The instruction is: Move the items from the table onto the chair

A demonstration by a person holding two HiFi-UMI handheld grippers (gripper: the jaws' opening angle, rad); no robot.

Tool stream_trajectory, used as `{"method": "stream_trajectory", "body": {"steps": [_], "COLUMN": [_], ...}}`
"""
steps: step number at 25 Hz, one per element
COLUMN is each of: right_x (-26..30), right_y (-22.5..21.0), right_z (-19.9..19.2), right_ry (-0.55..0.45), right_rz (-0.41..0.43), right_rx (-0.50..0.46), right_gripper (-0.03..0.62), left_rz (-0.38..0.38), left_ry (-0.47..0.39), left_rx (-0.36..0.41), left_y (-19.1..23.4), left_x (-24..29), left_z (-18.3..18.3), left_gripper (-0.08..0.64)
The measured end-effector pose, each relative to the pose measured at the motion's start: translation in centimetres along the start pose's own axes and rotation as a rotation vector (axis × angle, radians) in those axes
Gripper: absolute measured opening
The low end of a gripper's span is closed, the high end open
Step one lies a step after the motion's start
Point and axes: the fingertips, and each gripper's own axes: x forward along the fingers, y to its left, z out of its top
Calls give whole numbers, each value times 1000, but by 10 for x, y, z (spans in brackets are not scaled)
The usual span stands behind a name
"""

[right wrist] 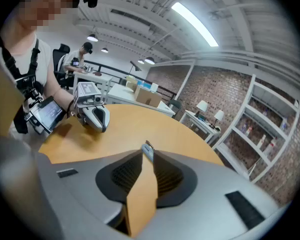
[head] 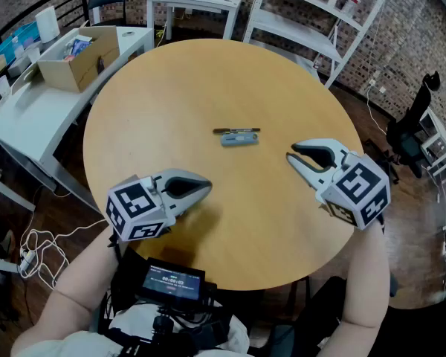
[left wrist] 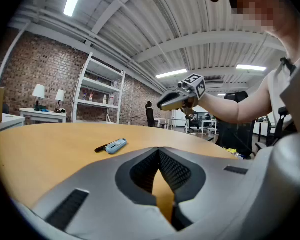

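Observation:
A black pen (head: 236,131) and a light blue cutter-like tool (head: 239,140) lie side by side at the middle of the round wooden table (head: 171,95). My left gripper (head: 207,187) hovers over the near left part of the table. Its tips meet with nothing between them (left wrist: 159,154). From there the pen (left wrist: 101,147) and the blue tool (left wrist: 116,145) lie ahead to the left. My right gripper (head: 291,153) is to the right of the items, pointed down at them and slightly open (right wrist: 146,154). The blue tool (right wrist: 148,150) shows through its gap, well beyond the tips.
A black office chair (head: 409,129) stands right of the table, and another chair (head: 108,2) at the far left. A white desk (head: 18,110) with a cardboard box (head: 78,58) is on the left. White shelving (head: 320,21) stands behind. A small screen (head: 171,281) hangs at the person's chest.

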Motion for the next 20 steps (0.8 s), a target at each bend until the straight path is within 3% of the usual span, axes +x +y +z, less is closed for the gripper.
{"method": "stream_trajectory", "body": {"steps": [1, 4, 9, 16, 20], "right_x": [9, 52, 142, 179, 179], "right_y": [-7, -15, 9, 2, 6], "right_z": [3, 3, -33, -74, -80], "right_ry": [12, 60, 180, 409, 462], "right_rz": [-2, 31, 186, 286, 310], "right_rx": [-52, -190, -363, -495, -542], "right_gripper": [98, 115, 179, 181, 140], "left_rz": [5, 25, 28, 28, 29], "left_ry": [-1, 1, -5, 8, 7], "left_rx": [-3, -5, 1, 3, 6], "left_y": [1, 7, 11, 11, 11], "left_x": [0, -2, -6, -6, -5], "left_z": [0, -1, 0, -2, -2], "left_gripper": [17, 17, 15, 17, 16]}}
